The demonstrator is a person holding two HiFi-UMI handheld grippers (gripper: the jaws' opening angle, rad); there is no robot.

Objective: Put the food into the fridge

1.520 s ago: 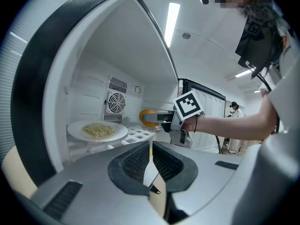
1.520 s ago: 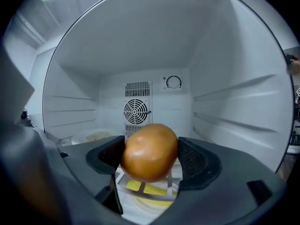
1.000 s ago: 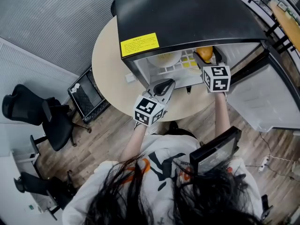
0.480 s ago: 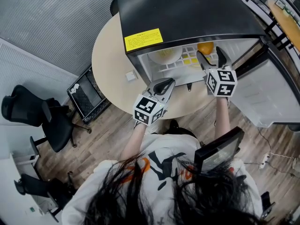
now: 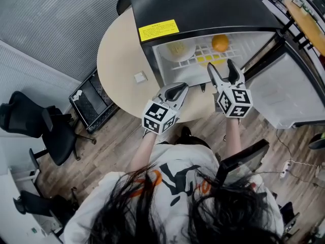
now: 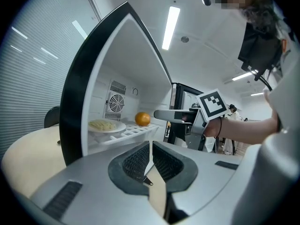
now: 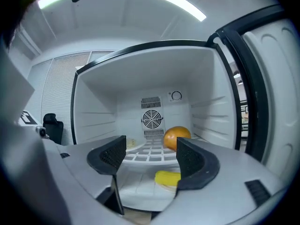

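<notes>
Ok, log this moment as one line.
fridge: open | orange: on shelf | plate: on shelf | left hand-held gripper: shut, empty | right hand-held gripper: open, empty

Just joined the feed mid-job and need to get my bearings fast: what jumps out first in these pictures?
The open black fridge on the round table stands out first, with an orange on its white shelf, a plate of noodles left of it and a yellow item below the shelf. The right gripper hangs before the opening, jaws apart and empty; the left gripper is shut, over the table edge.
</notes>
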